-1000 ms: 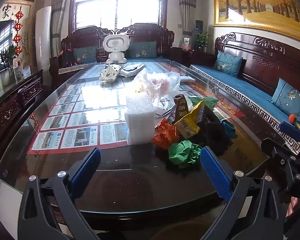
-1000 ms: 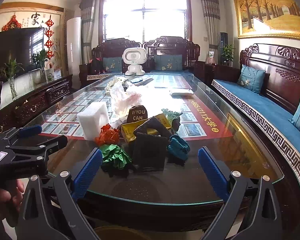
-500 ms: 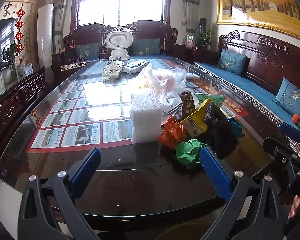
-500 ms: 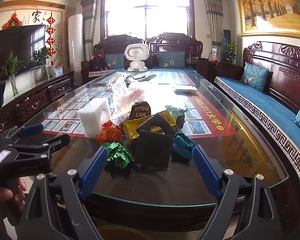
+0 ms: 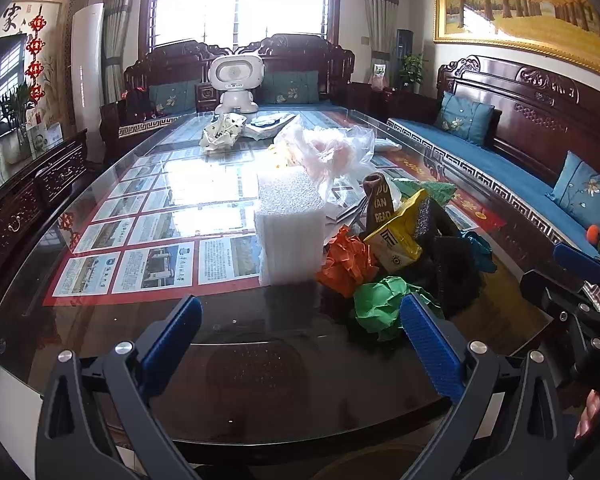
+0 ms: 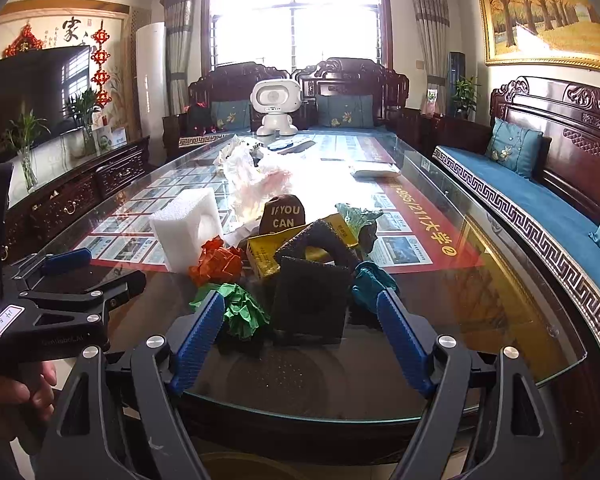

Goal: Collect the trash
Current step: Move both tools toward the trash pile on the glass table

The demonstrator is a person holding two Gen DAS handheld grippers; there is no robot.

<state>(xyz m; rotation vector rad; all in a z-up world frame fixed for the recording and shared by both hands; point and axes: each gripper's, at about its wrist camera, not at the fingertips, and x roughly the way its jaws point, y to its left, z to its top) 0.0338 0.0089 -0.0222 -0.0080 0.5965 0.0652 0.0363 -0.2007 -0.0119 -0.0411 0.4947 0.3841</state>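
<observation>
The left gripper (image 5: 300, 336) stood wide open over the near edge of the glass-topped table (image 5: 112, 308), with nothing between its blue pads. A white foam block (image 5: 290, 232) stood upright ahead of it. Just right of the block lay the trash pile: an orange crumpled paper (image 5: 346, 260), a green crumpled paper (image 5: 380, 304), a yellow wrapper (image 5: 400, 236), a black foam piece (image 6: 310, 300) and a teal crumpled paper (image 6: 370, 280), all close together or touching. The right gripper (image 6: 302, 340) had just been narrowing its jaws but remained well open, gripping nothing; the black foam piece and green paper lay just beyond its pads, which touched neither.
</observation>
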